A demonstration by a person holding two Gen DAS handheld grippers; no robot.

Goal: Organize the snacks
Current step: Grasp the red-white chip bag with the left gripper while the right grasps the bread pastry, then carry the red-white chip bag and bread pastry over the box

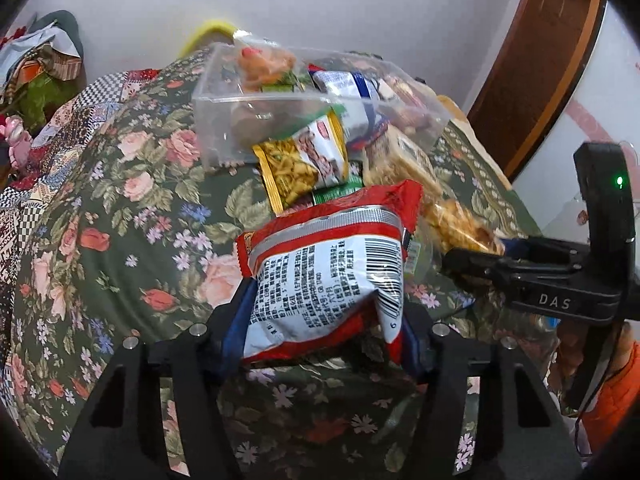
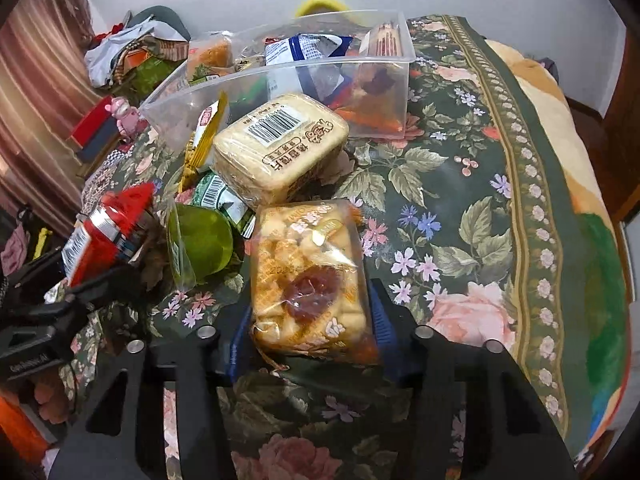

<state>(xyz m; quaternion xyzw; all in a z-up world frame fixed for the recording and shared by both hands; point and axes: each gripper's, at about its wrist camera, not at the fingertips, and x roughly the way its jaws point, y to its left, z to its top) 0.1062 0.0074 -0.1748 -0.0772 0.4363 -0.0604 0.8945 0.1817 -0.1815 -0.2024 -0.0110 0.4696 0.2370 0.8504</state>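
My left gripper is shut on a red and white snack bag, its blue pads pressing both sides just above the floral cloth. My right gripper is shut on a clear packet of jam-filled pastry. Behind them stands a clear plastic bin with several snack packets inside. In front of the bin lie a beige biscuit pack, a yellow snack packet, a green packet and a green jelly cup. In the right wrist view the red bag shows at the left.
A floral cloth covers the surface, with bare cloth to the right of the bin. A heap of fabric and boxes lies at the far left. A wooden door frame stands at the back right. An orange sleeve shows low at the right.
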